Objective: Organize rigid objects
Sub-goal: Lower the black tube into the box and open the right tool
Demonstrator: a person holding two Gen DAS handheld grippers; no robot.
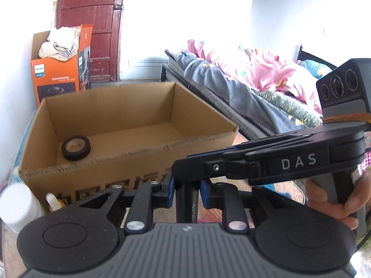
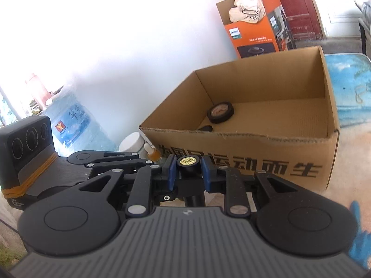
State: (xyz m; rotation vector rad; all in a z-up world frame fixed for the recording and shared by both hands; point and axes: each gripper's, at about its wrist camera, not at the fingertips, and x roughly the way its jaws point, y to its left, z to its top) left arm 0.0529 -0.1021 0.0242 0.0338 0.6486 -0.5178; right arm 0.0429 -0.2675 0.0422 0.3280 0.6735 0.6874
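Observation:
A black cylinder point(image 1: 186, 208) with a round gold sticker on its end point(image 2: 187, 161) is held just in front of an open cardboard box point(image 1: 116, 169) point(image 2: 243, 143). My left gripper point(image 1: 185, 192) is shut on the cylinder, its blue pads pressing on both sides. My right gripper point(image 2: 187, 173) is shut on the same cylinder. In the left wrist view the right gripper point(image 1: 177, 171) reaches in from the right to the cylinder's far end. A black tape roll point(image 1: 75, 147) point(image 2: 220, 112) lies inside the box, beside a small dark item point(image 2: 205, 128).
A white jar point(image 1: 16, 206) point(image 2: 133, 142) and a small amber bottle point(image 2: 151, 153) stand at the box's near corner. An orange carton point(image 1: 58, 69) is behind the box by a red door, a bed point(image 1: 243, 88) to the right, and a water jug point(image 2: 74, 125) by the wall.

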